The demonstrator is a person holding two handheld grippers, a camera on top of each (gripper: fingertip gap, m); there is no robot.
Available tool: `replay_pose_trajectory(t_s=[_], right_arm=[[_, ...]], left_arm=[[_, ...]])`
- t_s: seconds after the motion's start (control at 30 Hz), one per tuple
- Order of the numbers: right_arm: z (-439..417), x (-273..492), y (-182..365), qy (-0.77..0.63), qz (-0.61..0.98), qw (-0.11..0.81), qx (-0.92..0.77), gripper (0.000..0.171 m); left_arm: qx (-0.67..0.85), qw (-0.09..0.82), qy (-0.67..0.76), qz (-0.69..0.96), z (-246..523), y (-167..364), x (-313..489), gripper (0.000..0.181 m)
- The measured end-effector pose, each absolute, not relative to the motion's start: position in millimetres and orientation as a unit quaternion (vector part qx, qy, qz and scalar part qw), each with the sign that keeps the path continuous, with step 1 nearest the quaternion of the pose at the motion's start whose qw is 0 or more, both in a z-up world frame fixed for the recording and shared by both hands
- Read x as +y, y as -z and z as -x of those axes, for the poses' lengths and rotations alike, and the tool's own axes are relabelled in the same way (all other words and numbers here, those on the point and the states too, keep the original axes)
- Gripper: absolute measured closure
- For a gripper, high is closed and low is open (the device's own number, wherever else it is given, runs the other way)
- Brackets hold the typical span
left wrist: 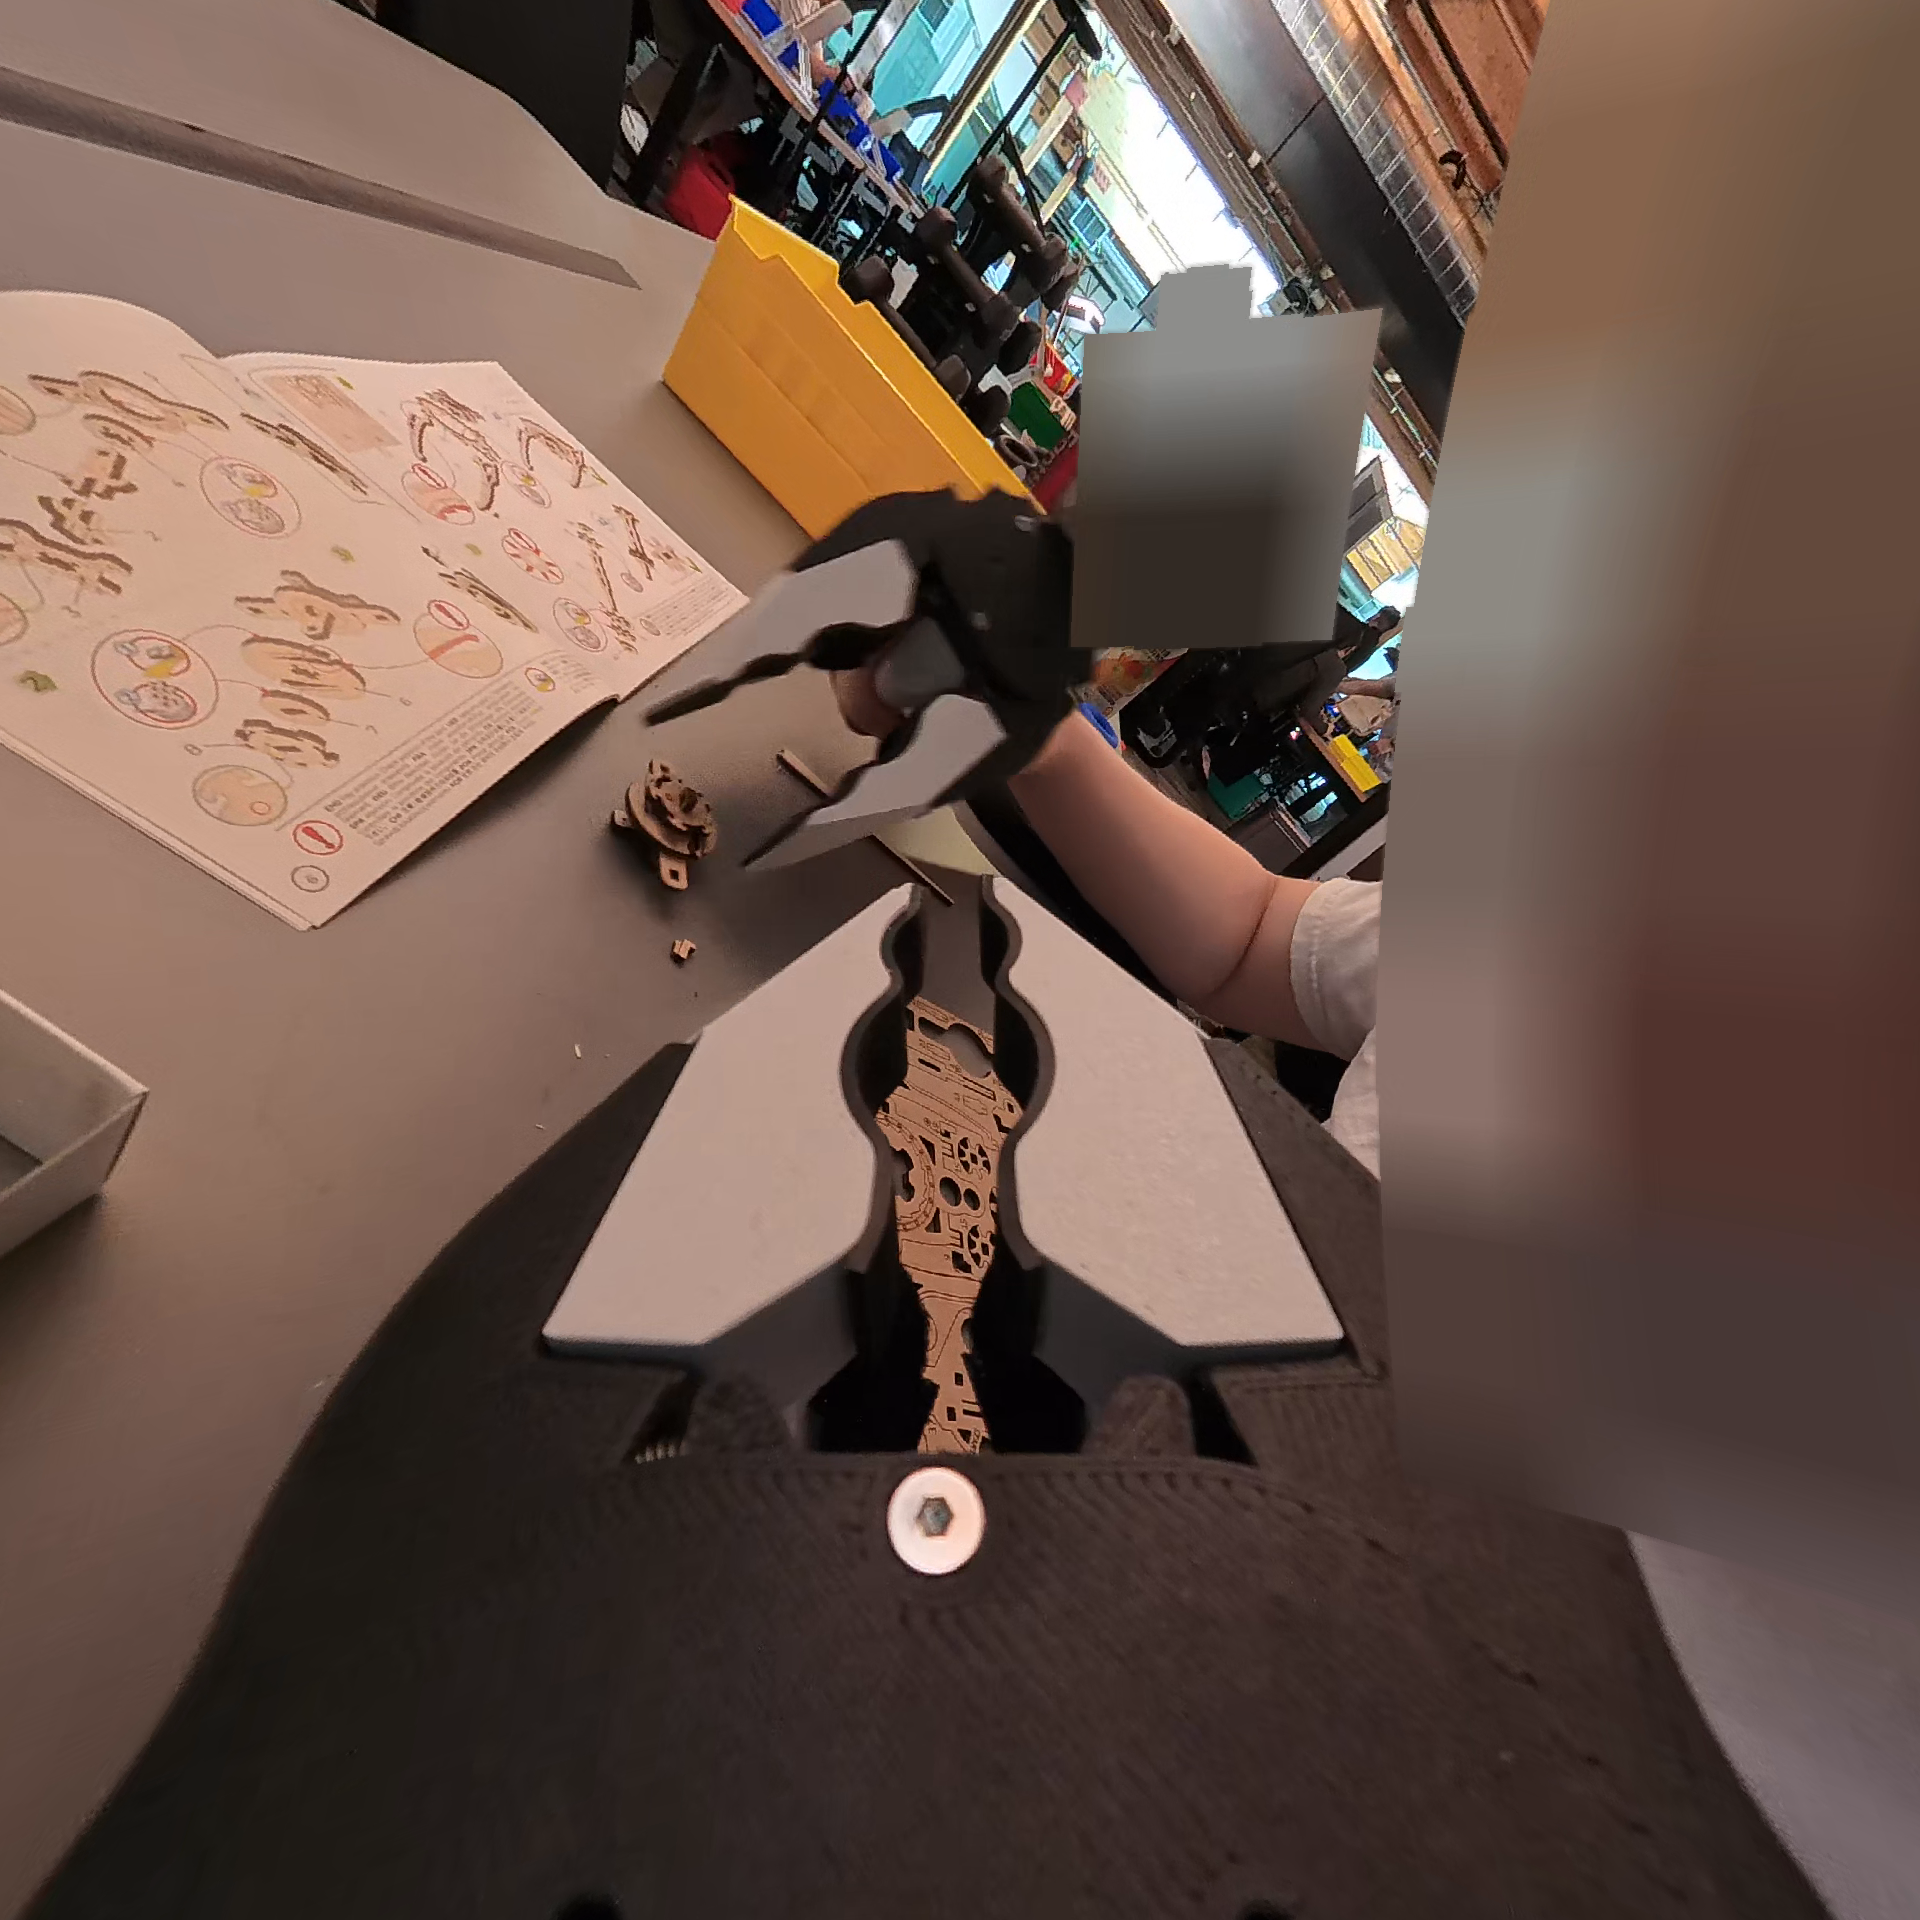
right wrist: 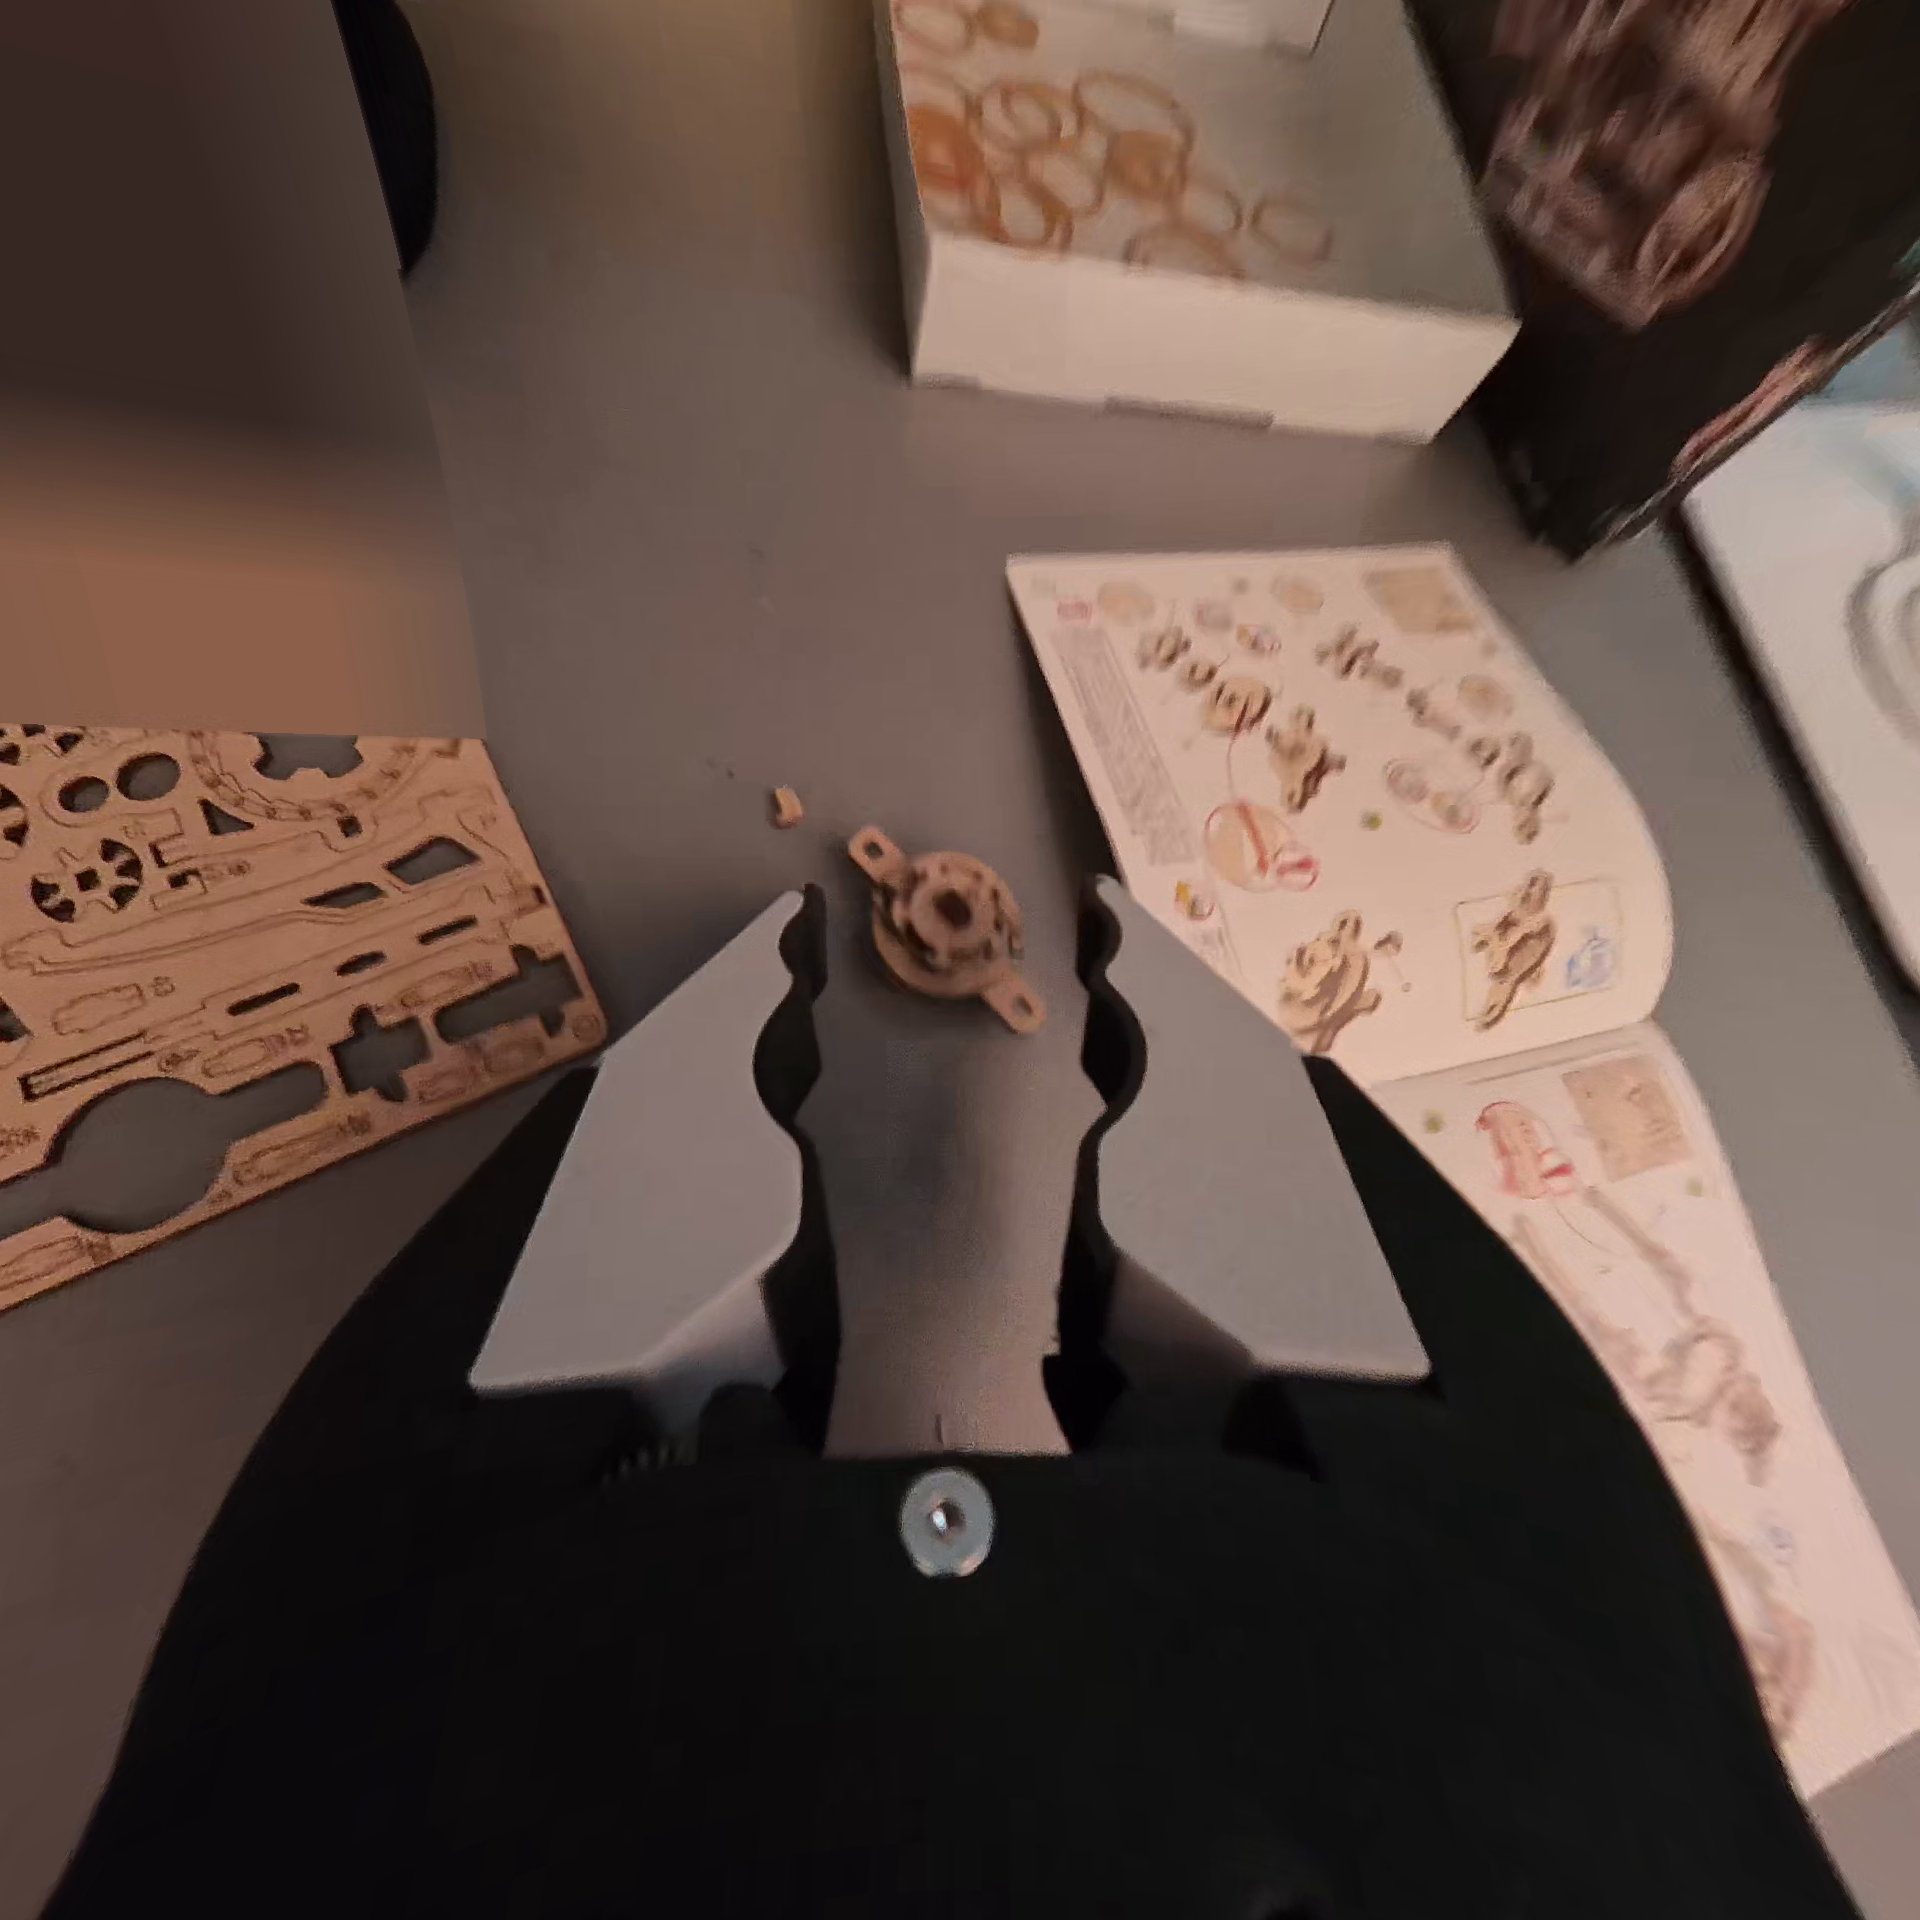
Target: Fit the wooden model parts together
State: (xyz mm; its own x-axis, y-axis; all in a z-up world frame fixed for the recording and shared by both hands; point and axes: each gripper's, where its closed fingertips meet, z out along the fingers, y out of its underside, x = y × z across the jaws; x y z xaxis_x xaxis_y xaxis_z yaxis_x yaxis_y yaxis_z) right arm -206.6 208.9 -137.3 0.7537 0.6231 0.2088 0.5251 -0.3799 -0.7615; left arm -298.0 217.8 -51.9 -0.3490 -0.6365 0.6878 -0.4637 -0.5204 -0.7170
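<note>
A small round wooden assembly with two tabs lies on the grey table. My right gripper is open and empty, its fingertips on either side of the assembly, just above it. It also shows in the left wrist view, over the assembly. My left gripper is almost shut, with a narrow gap and nothing seen held. Below it lies a laser-cut wooden parts sheet, which also shows in the right wrist view. A tiny wooden bit lies loose nearby.
An open instruction booklet lies beside the assembly. A yellow bin stands at the table's far edge. A white box holding wooden rings and a dark box stand behind. A grey tray's corner shows at the left. The tiny wooden bit lies some 4 centimeters from my right tips, 12 centimeters from my left tips. The left camera catches it too, in the left wrist view.
</note>
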Motion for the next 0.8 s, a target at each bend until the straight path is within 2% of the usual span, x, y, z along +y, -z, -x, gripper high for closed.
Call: replay_pose_trajectory(t_s=[0.07,0.1,0.13,0.23,0.4,0.63,0.8], right_arm=[[221,207,119,-0.037,0.801,0.472,-0.366,0.137],[232,204,116,-0.042,0.793,0.474,-0.38,0.15],[240,203,121,-0.046,0.798,0.461,-0.386,0.155],[244,207,152,-0.039,0.839,0.389,-0.378,0.15],[252,210,161,-0.08,0.86,0.361,-0.351,0.162],[252,208,162,-0.134,0.868,0.359,-0.317,0.167],[258,207,147,-0.091,0.831,0.406,-0.371,0.167]], left_arm=[[0.484,0.067,0.664,0.566,298,50,218,0.174],[0.484,0.068,0.664,0.565,298,50,218,0.174],[0.484,0.068,0.665,0.565,299,50,219,0.174],[0.483,0.065,0.666,0.565,298,50,217,0.174],[0.488,0.064,0.665,0.562,298,49,214,0.174],[0.487,0.054,0.668,0.56,298,50,211,0.174],[0.488,0.047,0.663,0.566,297,55,210,0.174]])
